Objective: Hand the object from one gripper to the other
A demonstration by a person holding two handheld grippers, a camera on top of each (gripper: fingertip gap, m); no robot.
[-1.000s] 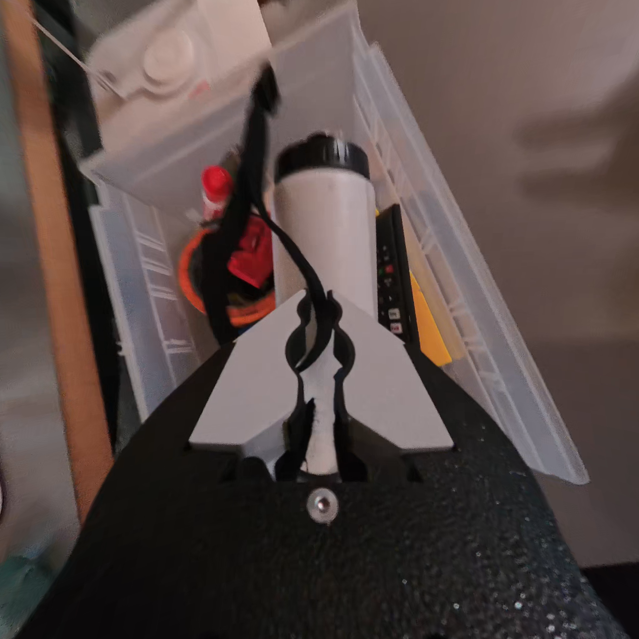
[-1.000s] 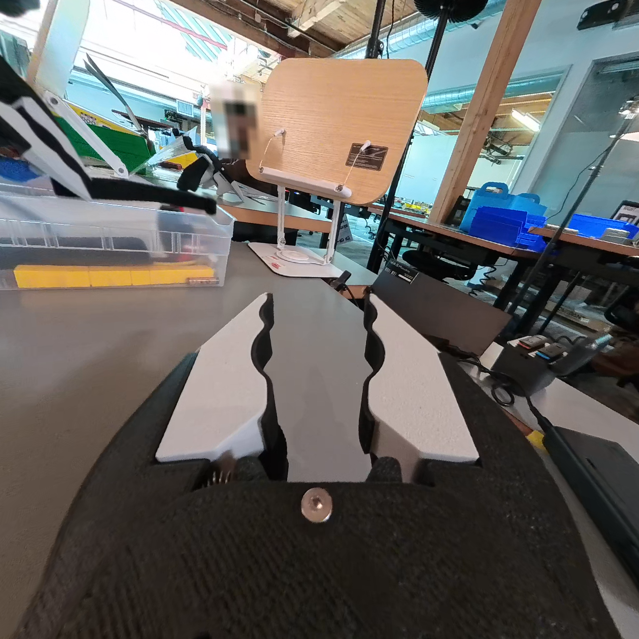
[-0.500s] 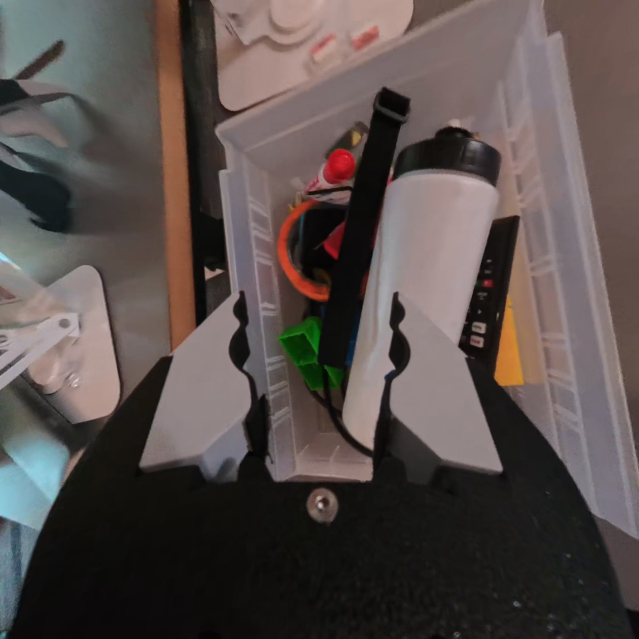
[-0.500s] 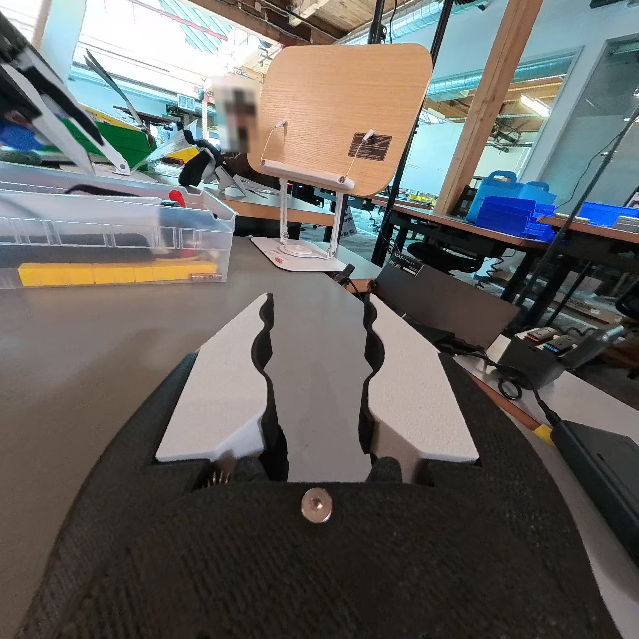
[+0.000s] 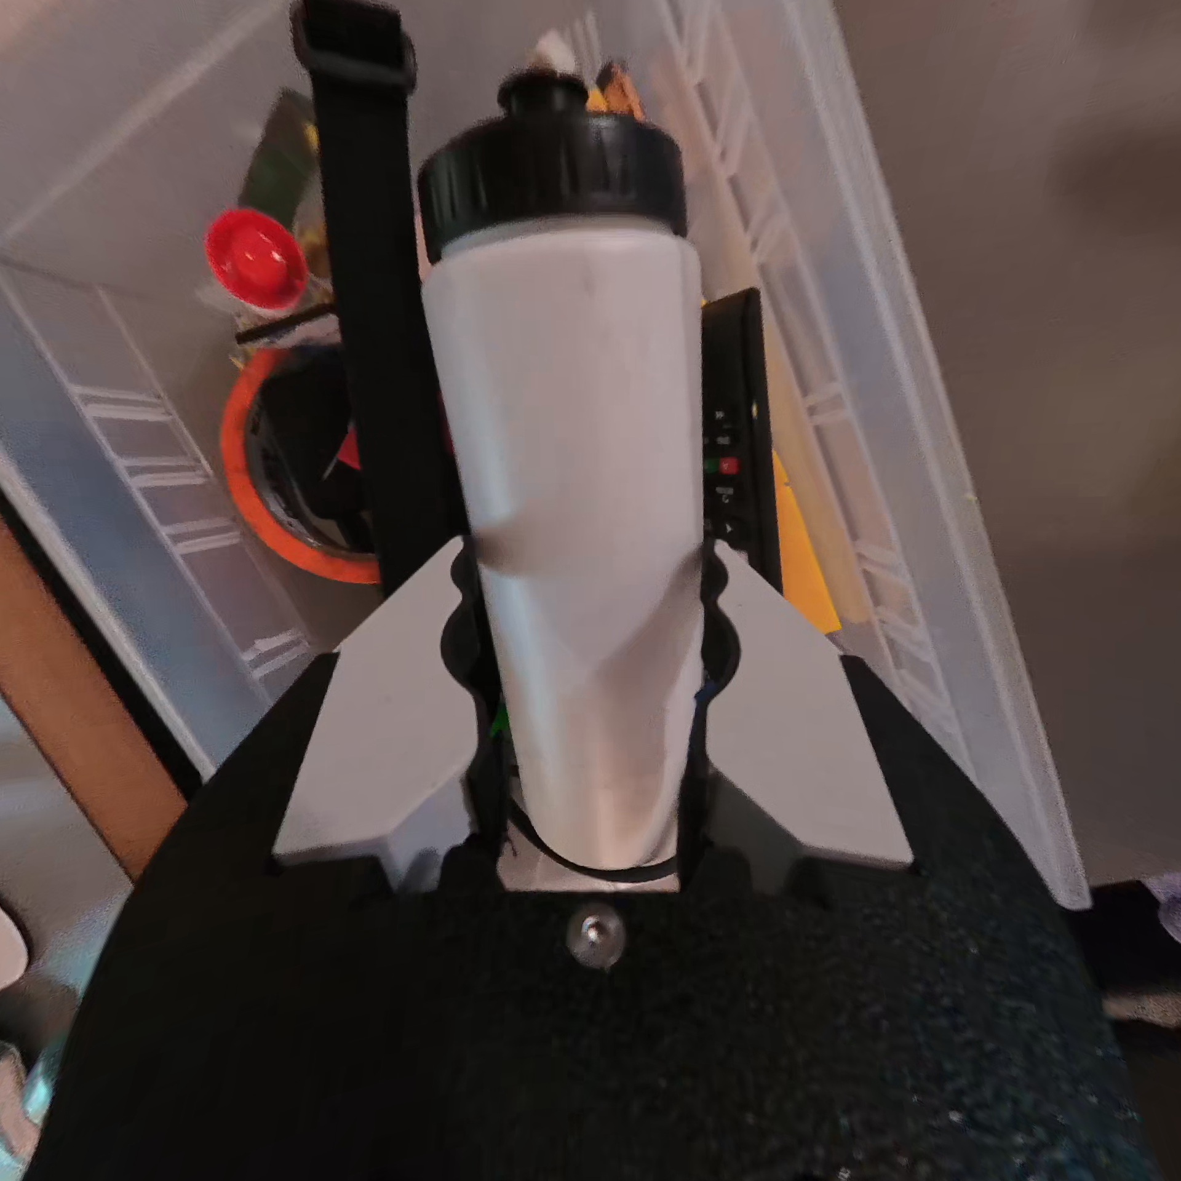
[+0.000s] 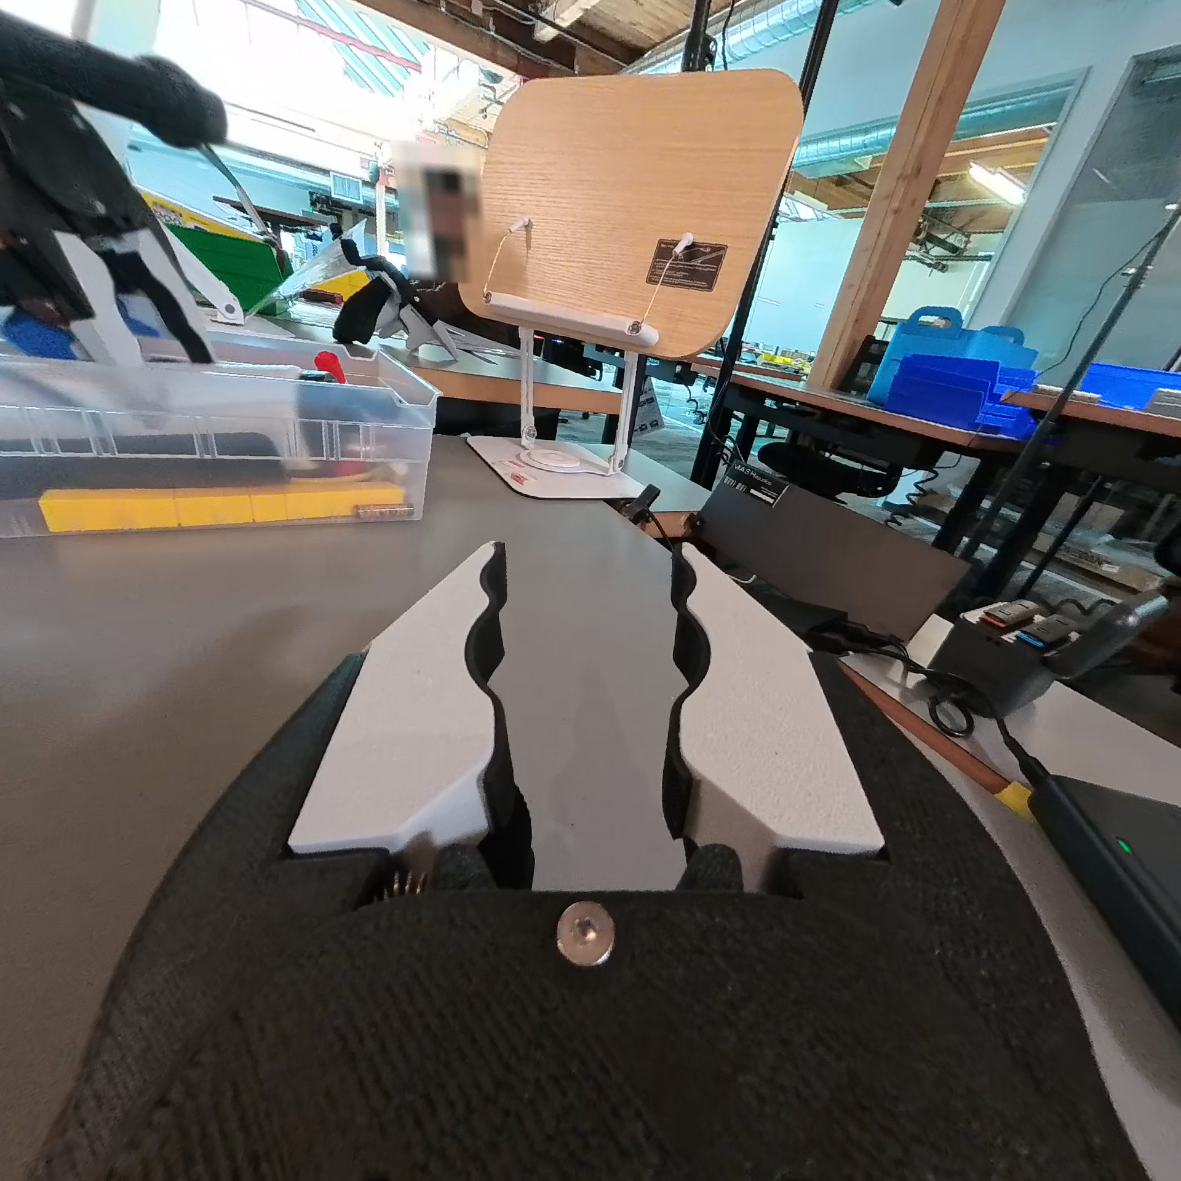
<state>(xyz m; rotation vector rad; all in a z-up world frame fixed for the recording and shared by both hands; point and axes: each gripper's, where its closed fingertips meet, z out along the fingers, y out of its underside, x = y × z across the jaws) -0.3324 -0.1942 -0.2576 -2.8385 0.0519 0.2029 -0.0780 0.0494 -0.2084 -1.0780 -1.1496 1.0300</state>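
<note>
A white squeeze bottle with a black cap lies in a clear plastic bin. My left gripper is down in the bin and shut on the bottle's lower body, which is dented in by the fingers. A black strap lies just left of the bottle. My right gripper is open and empty, low over the grey table. From there the left gripper shows above the bin at far left.
The bin also holds an orange tape roll, a red-capped item, a black remote and a yellow block. A wooden book stand stands at the back. A black box, cables and a dark device lie to the right. One gripper's finger ends stand about 35 centimetres off the other's.
My left gripper let go of the black strap, which now lies in the bin, opened, then moved onto the white bottle and closed on it. The right gripper has hardly moved.
</note>
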